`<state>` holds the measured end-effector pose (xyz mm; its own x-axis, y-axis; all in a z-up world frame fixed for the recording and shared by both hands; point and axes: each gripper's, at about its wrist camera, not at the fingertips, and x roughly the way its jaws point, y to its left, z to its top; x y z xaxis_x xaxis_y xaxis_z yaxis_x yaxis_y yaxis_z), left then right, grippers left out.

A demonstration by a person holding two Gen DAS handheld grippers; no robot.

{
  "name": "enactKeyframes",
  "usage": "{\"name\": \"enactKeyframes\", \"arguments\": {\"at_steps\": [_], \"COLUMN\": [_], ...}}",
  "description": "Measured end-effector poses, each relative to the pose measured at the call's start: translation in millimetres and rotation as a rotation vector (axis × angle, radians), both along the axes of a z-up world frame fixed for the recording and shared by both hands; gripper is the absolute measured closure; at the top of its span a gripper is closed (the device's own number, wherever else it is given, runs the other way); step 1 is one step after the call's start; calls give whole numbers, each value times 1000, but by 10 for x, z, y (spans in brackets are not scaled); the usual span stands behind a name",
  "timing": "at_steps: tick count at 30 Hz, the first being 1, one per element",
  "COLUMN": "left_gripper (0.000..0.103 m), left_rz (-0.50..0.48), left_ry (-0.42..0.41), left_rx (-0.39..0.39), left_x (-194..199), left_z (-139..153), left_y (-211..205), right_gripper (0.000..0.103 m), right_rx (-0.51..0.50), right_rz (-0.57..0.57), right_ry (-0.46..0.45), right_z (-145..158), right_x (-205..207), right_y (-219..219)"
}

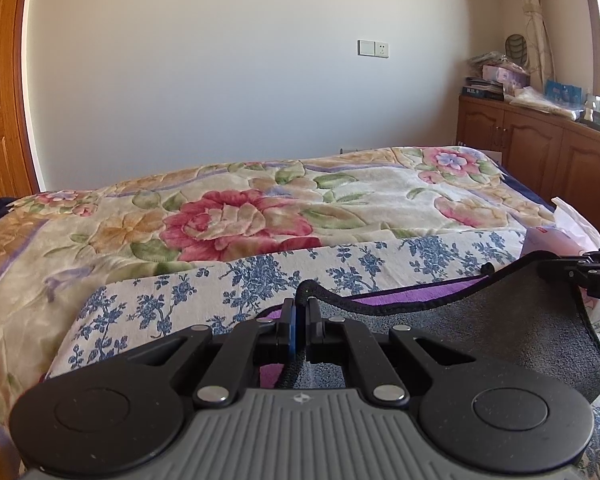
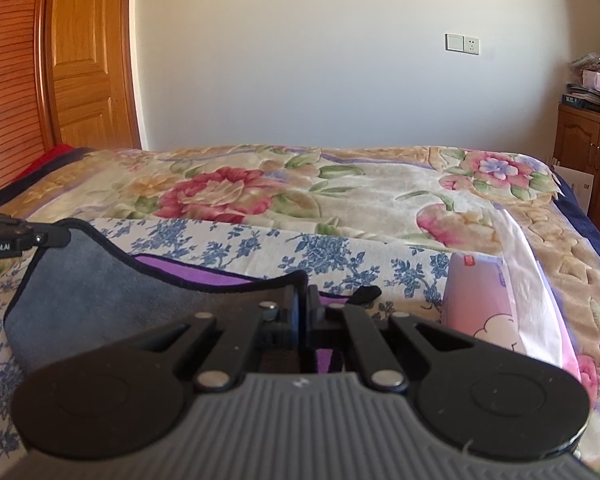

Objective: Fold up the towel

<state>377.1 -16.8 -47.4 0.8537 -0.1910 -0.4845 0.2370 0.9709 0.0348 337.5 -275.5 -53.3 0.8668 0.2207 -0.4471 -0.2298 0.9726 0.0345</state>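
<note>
**Towel held by two corners above the bed — slip and sag risks**

Towel (image 1: 500,328): grey plush cloth, black piped hem, purple reverse side showing beneath. It is lifted at its near edge over the blue-and-white floral sheet (image 1: 260,276), which lies on the flower-patterned bed blanket (image 1: 236,216).

Left claw (image 1: 300,312): clenched on the hem at one corner. Right claw (image 2: 303,308): clenched on the opposite corner; the hem runs into the gap between its fingers. Cloth between the two sags in a curve.

Risks, as judged:
- Both grips sit on the thin piping only; a pull apart to tension the cloth could strip a corner out.
- Sag may let the middle land first, giving a creased, uneven fold.
- Pink tissue pack (image 2: 480,292) lies near the right claw; a wide swing could snag or cover it.
</note>
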Motion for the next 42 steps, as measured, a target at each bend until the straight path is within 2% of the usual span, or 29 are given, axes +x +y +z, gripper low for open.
{"name": "enactKeyframes", "arguments": {"at_steps": [6, 16, 33, 42], "left_gripper": [98, 98, 98, 98], "left_rz": [1, 15, 32, 41], "left_ry": [-1, 8, 9, 34], "left_rx": [4, 15, 37, 56], "left_x": [84, 248, 474, 625], "left_z": [-7, -92, -122, -257], "left_y": [15, 21, -24, -63], "right_gripper": [99, 99, 99, 99], "right_rx": [10, -48, -91, -111], "right_rz": [-3, -9, -15, -14], "right_ry": [-17, -7, -10, 42], "right_z": [-25, -128, -177, -324], "right_x": [78, 200, 416, 564], "right_y": [-3, 56, 58, 34]}}
